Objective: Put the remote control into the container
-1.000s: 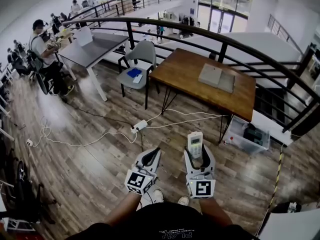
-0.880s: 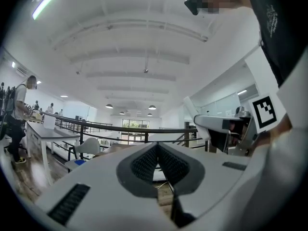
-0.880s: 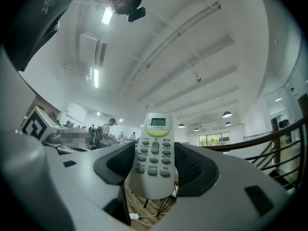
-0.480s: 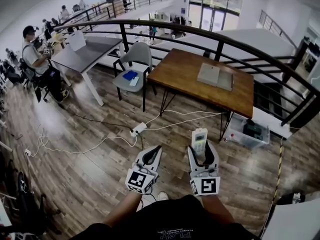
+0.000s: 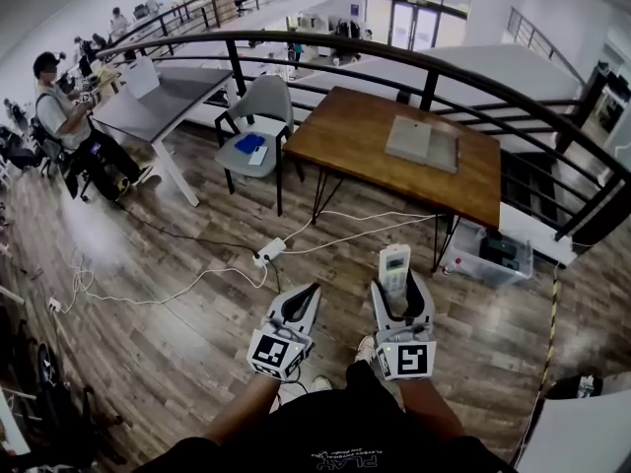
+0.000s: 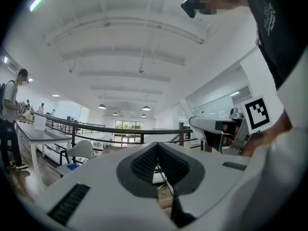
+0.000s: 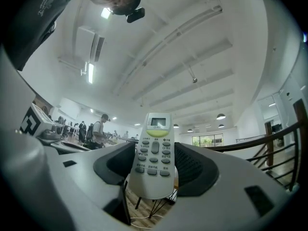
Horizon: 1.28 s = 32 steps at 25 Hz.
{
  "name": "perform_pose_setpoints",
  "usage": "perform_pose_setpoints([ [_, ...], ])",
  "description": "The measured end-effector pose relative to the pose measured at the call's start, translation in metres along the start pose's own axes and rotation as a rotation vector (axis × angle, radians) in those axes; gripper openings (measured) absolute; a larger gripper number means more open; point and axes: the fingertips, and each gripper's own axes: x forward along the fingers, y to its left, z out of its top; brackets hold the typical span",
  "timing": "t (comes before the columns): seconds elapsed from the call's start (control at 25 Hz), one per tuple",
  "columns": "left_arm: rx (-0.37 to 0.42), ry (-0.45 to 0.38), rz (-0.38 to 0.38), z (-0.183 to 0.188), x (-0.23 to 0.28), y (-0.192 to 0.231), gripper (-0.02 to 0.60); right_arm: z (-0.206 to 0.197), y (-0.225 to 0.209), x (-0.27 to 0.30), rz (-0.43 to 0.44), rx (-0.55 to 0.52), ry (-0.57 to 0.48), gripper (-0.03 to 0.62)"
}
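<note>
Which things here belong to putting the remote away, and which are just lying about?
Job: remote control; right gripper holding it; clear bin, probably the container.
Lying about: power strip; grey chair; flat box on wooden table.

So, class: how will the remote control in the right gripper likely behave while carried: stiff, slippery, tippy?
Probably stiff: the remote control stands straight. Its smooth plastic may slip. The right gripper clamps only its lower part, so it could pivot.
</note>
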Motion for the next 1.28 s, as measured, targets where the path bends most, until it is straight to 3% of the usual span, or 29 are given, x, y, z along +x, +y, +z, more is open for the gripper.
perform_pose_setpoints([
  [0.8, 0.018, -0.018, -0.040, 0.002, 0.207, 0.009, 0.005, -0.045, -0.144, 0.094, 0.007, 0.043, 0.018, 0.264],
  [1.28, 0.012, 0.007, -0.008, -0.003, 0.279, 0.031, 0.005, -0.074, -0.212, 0.140, -0.014, 0.063, 0.049, 0.264],
])
